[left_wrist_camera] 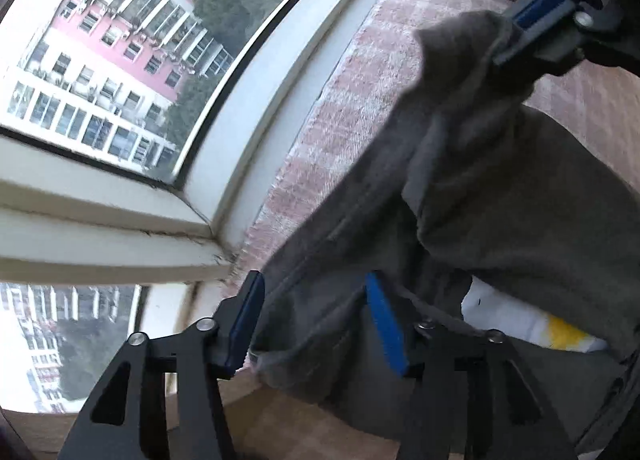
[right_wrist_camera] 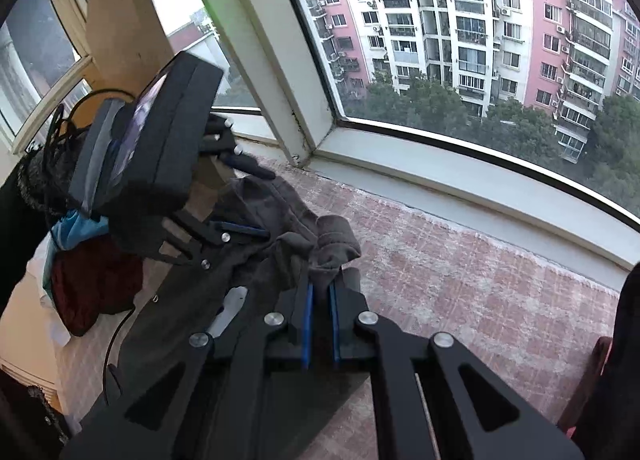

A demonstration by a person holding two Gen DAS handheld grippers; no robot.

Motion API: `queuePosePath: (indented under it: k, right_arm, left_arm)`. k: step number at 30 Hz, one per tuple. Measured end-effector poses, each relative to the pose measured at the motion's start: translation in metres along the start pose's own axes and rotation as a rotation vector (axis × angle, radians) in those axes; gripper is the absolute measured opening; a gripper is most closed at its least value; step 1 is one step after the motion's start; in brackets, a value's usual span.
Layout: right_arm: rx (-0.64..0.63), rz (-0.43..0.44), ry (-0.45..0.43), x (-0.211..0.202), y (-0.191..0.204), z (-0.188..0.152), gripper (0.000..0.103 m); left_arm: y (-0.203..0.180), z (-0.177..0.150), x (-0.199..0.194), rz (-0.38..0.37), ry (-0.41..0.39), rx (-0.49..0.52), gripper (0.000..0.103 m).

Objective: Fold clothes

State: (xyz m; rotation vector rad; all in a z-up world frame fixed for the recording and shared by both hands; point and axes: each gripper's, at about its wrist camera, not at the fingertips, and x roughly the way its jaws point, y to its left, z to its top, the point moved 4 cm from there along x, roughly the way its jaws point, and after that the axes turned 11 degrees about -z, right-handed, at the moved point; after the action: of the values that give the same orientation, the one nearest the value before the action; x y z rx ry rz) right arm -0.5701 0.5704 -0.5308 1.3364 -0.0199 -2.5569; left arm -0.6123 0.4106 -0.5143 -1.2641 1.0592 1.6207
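Right gripper clamped on a bunch of the grey garment at 12 o'clock over the pink rug, left gripper spread apart around the garment's edge, window behind.

The right gripper has its blue-padded fingers pinched almost together on grey fabric, while the left gripper has its fingers spread wide, fabric hanging between them.
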Motion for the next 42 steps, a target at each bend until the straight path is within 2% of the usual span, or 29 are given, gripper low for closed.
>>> queuePosePath:
  k: [2,4,12,14,15,16,18,21,25,28,30,32,34,37,42]
  right_arm:
    - [-0.018,0.006,-0.004,-0.005,0.004,-0.006,0.007]
    - [-0.034,0.009,-0.002,-0.007,0.007,-0.01,0.007]
    - [-0.057,0.011,0.005,-0.01,0.009,-0.02,0.006]
    - [-0.048,0.006,-0.003,-0.012,0.006,-0.018,0.006]
    - [-0.043,0.003,-0.007,-0.012,0.005,-0.017,0.006]
    - [-0.037,-0.001,-0.01,-0.014,0.003,-0.016,0.006]
    - [-0.028,-0.011,-0.015,-0.015,0.001,-0.013,0.006]
    - [-0.024,-0.026,-0.026,-0.023,0.002,-0.009,0.006]
    - [-0.029,-0.038,-0.044,-0.043,0.007,-0.006,0.006]
    - [-0.038,-0.045,-0.058,-0.068,0.015,-0.009,0.006]
    - [-0.051,-0.049,-0.066,-0.089,0.025,-0.012,0.006]
    - [-0.066,-0.053,-0.073,-0.109,0.036,-0.016,0.006]
    - [-0.08,-0.053,-0.076,-0.136,0.051,-0.023,0.006]
    - [-0.1,-0.054,-0.076,-0.17,0.073,-0.035,0.006]
    - [-0.114,-0.073,-0.063,-0.214,0.112,-0.076,0.006]
  left_arm:
    - [-0.005,0.0,-0.001,0.015,0.004,0.031,0.055]
    - [0.0,0.0,0.005,0.032,0.022,0.019,0.068]
    - [0.013,0.001,0.02,0.006,0.082,-0.054,0.072]
    - [0.012,0.0,0.018,-0.052,0.08,-0.076,0.056]
    - [0.007,0.0,0.017,-0.094,0.08,-0.072,0.028]
    - [0.002,0.0,0.016,-0.135,0.079,-0.068,0.008]
    - [-0.012,0.003,0.013,-0.082,0.091,-0.015,0.007]
    - [-0.018,0.002,-0.001,-0.067,0.073,-0.032,0.006]
    - [-0.02,-0.009,-0.04,-0.055,0.001,-0.069,0.006]
    - [-0.036,-0.026,-0.08,-0.056,-0.065,-0.083,0.006]
    - [-0.06,-0.047,-0.11,-0.049,-0.112,-0.082,0.006]
    - [-0.083,-0.036,-0.137,-0.063,-0.15,-0.076,0.006]
    - [-0.094,-0.046,-0.164,-0.072,-0.182,-0.074,0.006]
    - [-0.137,-0.066,-0.197,-0.082,-0.221,-0.062,0.006]
    - [-0.18,-0.09,-0.236,-0.115,-0.261,-0.072,0.006]
